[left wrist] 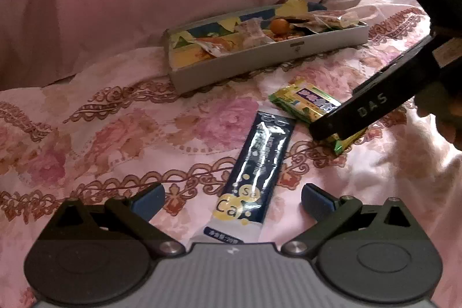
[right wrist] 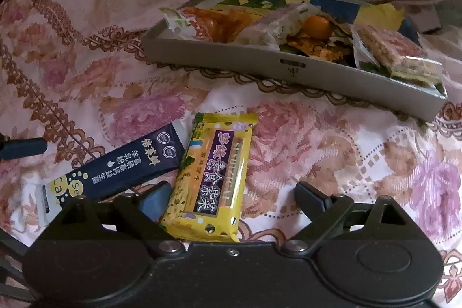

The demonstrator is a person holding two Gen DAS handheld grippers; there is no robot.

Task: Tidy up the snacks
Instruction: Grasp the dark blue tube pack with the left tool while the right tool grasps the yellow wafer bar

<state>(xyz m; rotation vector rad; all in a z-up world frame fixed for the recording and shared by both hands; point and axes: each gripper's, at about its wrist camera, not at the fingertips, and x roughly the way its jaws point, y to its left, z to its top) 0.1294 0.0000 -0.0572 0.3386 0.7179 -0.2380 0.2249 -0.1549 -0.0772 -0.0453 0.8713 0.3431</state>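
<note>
Down on the floral bedspread (right wrist: pixel 317 134), the yellow snack packet (right wrist: pixel 213 178) lies between the wide-spread right claw (right wrist: pixel 231 201), untouched.

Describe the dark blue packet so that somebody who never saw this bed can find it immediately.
Start at the long grey box full of snacks on the pink flowered bedspread. In front of it two packets lie loose, side by side. The dark blue packet is the long narrow stick with yellow dots and "Ca"; its neighbour, the yellow packet, is wider.
</note>
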